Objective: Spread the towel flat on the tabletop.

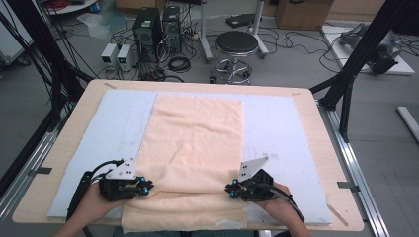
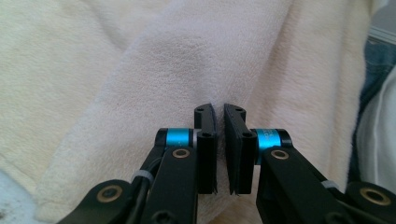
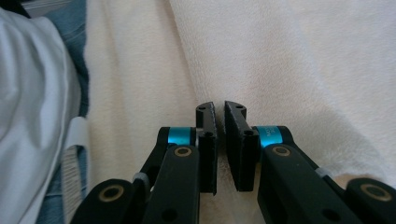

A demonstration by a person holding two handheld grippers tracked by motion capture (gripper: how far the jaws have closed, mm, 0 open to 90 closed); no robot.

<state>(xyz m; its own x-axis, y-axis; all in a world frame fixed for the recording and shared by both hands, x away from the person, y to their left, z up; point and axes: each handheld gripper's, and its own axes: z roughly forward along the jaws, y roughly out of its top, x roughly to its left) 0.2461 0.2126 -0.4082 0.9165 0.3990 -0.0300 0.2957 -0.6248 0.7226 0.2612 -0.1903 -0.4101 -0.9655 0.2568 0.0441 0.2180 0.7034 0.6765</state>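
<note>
Black jaws of the left gripper (image 2: 219,140) rise from 6 o'clock in the left gripper view, nearly closed, with a raised fold of the cream towel (image 2: 201,60) pinched in the narrow slit between the pads. Same picture in the right gripper view: the right gripper (image 3: 219,140) has its jaws drawn almost together on a ridge of towel (image 3: 289,70), blue collars showing on both sides of each pair.

High view: towel (image 1: 195,133) lies lengthwise down the middle of a pale blue mat (image 1: 113,123) on the wooden table (image 1: 323,148); far edge at 12 o'clock lies flat, near edge at 6 o'clock hangs over the table's front. Left gripper (image 1: 147,187) sits at about 7 o'clock on the towel's left border, right gripper (image 1: 230,188) at about 5 o'clock on its right border, jaws pointing toward each other. Cloth between them is lifted into a crosswise fold. Each gripper carries a grey three-cornered plate.

Gripper views add what the high view lacks: terry texture of the cloth, the pinch itself, and blue denim with a white garment at the picture edges. High view adds the floor beyond the table: a round stool (image 1: 236,44) at 12 o'clock, computer towers (image 1: 157,29) at 11 o'clock, loose cables.

Writing: none legible in any view.
</note>
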